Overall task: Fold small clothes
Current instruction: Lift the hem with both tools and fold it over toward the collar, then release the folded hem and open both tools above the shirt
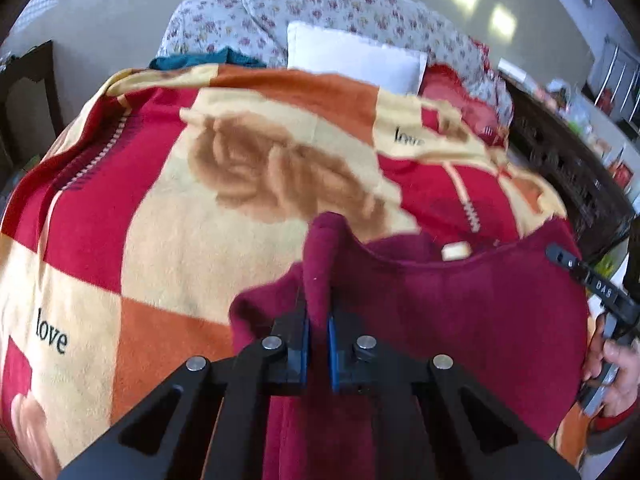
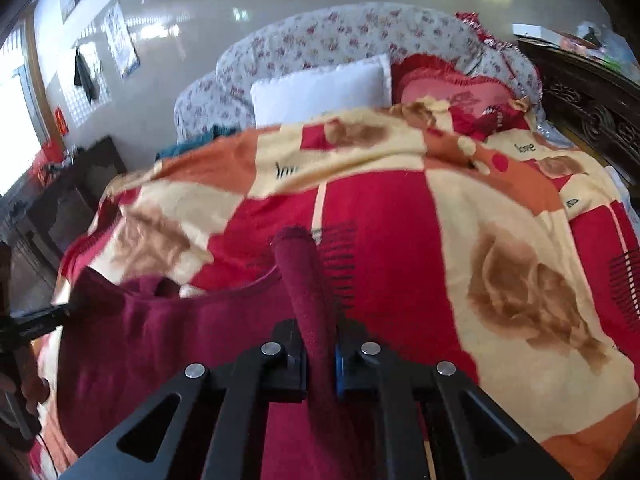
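While the maroon garment [image 1: 460, 312] hangs stretched between the two tools above the near part of the bed, each shoulder of it is bunched into a narrow fold that stands up out of a pair of pressed-together jaws: the left gripper [image 1: 318, 332] pinches one shoulder fold, and the right gripper [image 2: 322, 344] pinches the other, its fold rising as a rolled maroon tube. The neckline sags in a shallow curve between the two pinched points, with a small pale label [image 1: 456, 251] showing inside the collar, so the garment's long axis across the shoulders runs from one gripper to the other, and its body drops toward the near edge of the bed. Under and beyond it lies a checked blanket [image 1: 168, 216] in red, cream and orange, printed with brown roses and the word "love", covering the bed from the near edge to the far end. At the far end, a white pillow [image 2: 320, 92] and a red fringed cushion [image 2: 452, 88] rest against a heap of floral bedding [image 2: 340, 36], and a bit of teal cloth [image 1: 200, 60] shows at the blanket's far left edge. A dark carved wooden frame [image 2: 592, 96] borders the bed's right side. In the left wrist view a hand [image 1: 616, 364] grips the other tool's handle at the right edge.
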